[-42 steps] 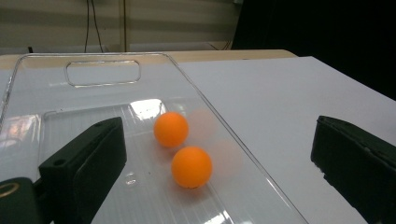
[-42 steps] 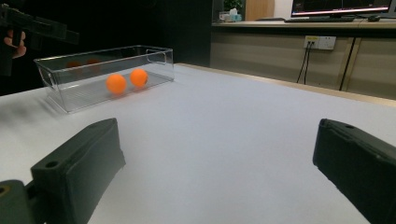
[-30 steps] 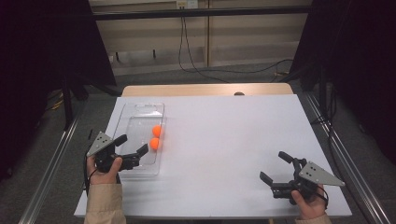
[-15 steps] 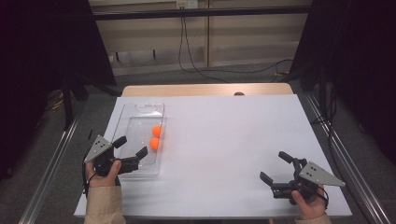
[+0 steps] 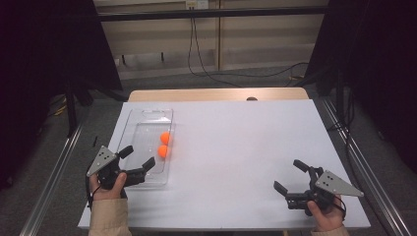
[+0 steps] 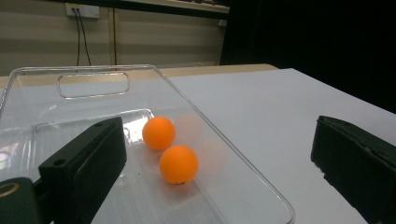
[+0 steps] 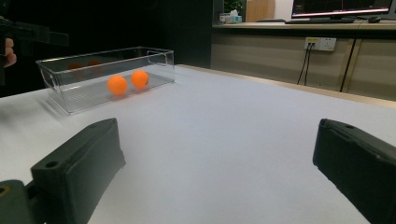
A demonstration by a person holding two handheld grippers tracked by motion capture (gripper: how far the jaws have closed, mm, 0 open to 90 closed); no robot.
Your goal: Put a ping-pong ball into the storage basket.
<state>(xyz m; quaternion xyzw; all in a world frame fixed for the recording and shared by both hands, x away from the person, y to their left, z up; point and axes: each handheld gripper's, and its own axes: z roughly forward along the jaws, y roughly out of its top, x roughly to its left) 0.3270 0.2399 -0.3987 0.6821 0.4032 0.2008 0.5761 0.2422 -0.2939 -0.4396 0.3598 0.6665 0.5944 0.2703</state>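
Left gripper point(image 5: 134, 161) poised at the near end of a clear plastic bin point(image 5: 142, 118), jaws spread wide, holding nothing. One jaw hangs over the bin's interior and the other stands outside its right-hand wall, as the left gripper view shows. Two orange balls point(image 6: 169, 150) lie on the bin floor just ahead of the jaws, side by side against that same wall and apparently touching each other, though the reflections in the clear plastic make the contact hard to confirm. Right gripper point(image 5: 291, 178) rests well apart from the bin near the table point(image 5: 246, 142) edge, jaws likewise spread and empty; from it the bin lies far ahead and to the left.

The step in hand appears to be the picking of a ball. To do it well, bring both jaws inside the walls first, since the present straddle would close on plastic. Take the nearer ball point(image 6: 179, 164), approaching from above with the jaws aligned along the wall, so that neither jaw has to squeeze into the gap between ball and wall. Close gently at the ball's widest part; a light, smooth sphere is likely to squirt free or nudge its neighbour if pinched off-centre.
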